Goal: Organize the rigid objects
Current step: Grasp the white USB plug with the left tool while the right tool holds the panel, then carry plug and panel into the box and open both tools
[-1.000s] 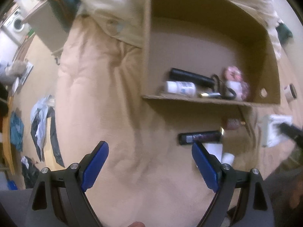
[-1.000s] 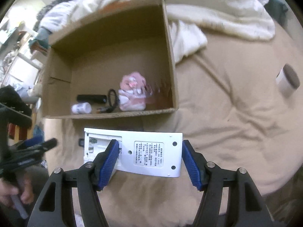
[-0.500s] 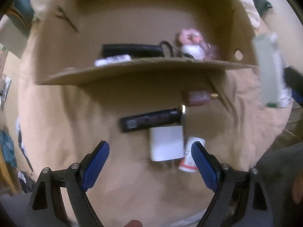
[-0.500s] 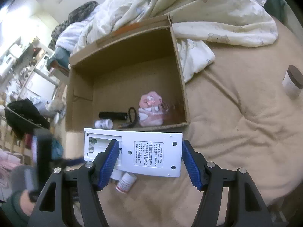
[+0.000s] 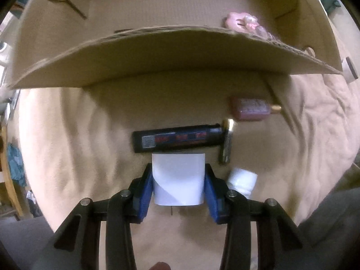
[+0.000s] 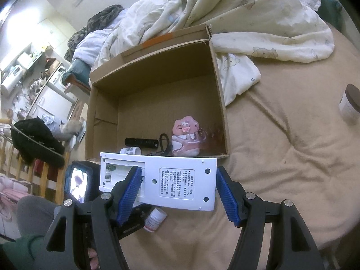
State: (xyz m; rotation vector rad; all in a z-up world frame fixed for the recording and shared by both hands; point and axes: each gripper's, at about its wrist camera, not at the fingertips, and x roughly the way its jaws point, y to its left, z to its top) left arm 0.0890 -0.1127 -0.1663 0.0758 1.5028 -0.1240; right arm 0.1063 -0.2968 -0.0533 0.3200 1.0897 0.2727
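Observation:
My left gripper [image 5: 178, 185] is shut on a white plug adapter [image 5: 178, 177] lying on the tan bedcover, just in front of a black battery pack [image 5: 177, 139]. A small gold battery [image 5: 227, 144], a pink bottle [image 5: 250, 109] and a white pill bottle [image 5: 241, 181] lie close by. My right gripper [image 6: 177, 189] is shut on a white flat device [image 6: 162, 181], held above the bed before the cardboard box [image 6: 221, 103]. Inside the box are a pink toy [image 6: 185, 135], a black cylinder [image 6: 141, 142] and a white bottle [image 6: 130, 150].
The box's near wall [image 5: 180, 54] stands right behind the loose items. A cream quilt [image 6: 236, 18] is heaped behind the box. A brown-lidded jar [image 6: 349, 103] lies at the right on the bedcover. Room clutter and furniture fill the left edge.
My left gripper has swung right toward the box, come down over the white adapter and shut on it. My right gripper has kept hold of the white device and pulled back from the box.

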